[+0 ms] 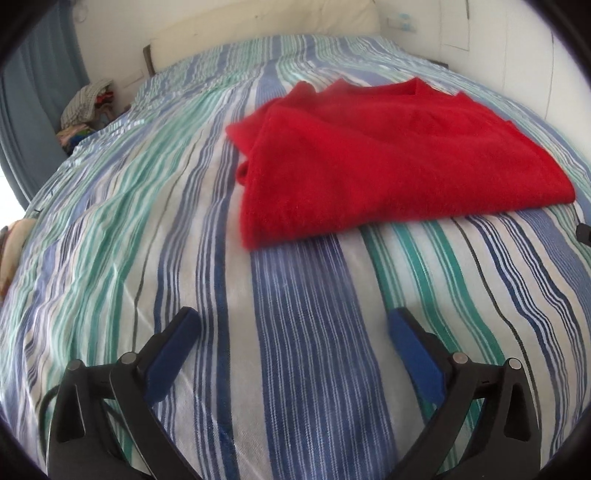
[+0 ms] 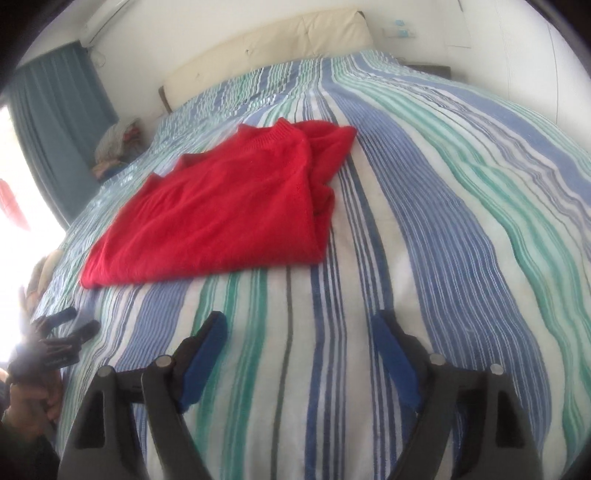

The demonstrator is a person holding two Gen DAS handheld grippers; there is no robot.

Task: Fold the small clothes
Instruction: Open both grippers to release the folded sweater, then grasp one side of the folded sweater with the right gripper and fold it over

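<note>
Your fuzzy red sweater (image 1: 388, 158) lies folded, roughly square, mid-bed (image 1: 295, 369) on striped woven cover; both grippers' (image 1: 293, 321) (image 2: 299, 325) jaws wide, empty

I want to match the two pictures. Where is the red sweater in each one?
Left wrist view: red sweater lies upper right of centre on the striped bedspread.
Right wrist view: it lies left of centre.
Shared landmark: the cream headboard behind it.
</note>
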